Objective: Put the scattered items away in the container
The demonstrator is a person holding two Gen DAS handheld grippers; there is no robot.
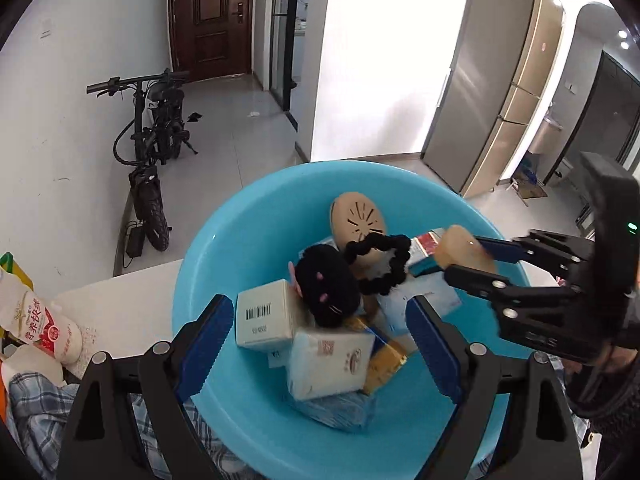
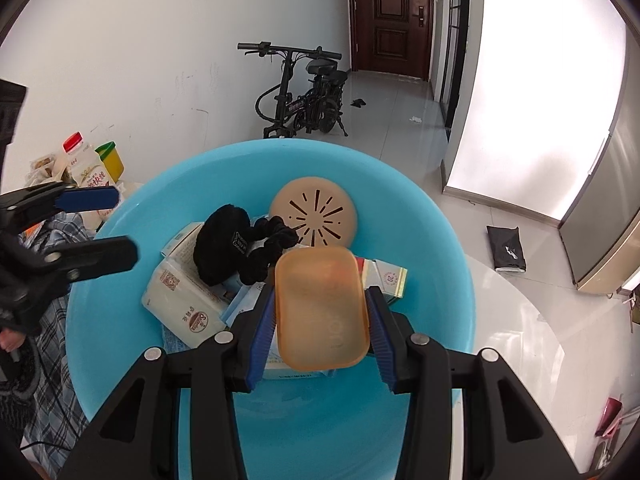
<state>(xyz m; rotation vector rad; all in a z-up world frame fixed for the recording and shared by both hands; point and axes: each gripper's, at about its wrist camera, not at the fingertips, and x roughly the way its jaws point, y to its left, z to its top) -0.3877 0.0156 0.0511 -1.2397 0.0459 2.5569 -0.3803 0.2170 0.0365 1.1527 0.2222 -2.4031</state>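
Right wrist view shows our right gripper [image 2: 320,316] clenched on an orange translucent soap-dish tray [image 2: 320,308], its blue pads pressing the tray's two long sides so it hangs level above the blue basin [image 2: 432,240]. We judge this grip keeps it steady for lowering beside its matching slotted lid [image 2: 314,218], already lying at the basin's far wall. Our left gripper [image 1: 320,340] hovers over the near rim with jaws spread wide and nothing between them, apparently having no load. Inside the basin lie a black scrunchie [image 1: 380,264], a black plush item [image 1: 326,284], a barcoded box [image 1: 264,316] and a tissue pack [image 1: 330,360]. A milk bottle [image 1: 36,320] stands outside, left of the basin, so tidying looks unfinished.
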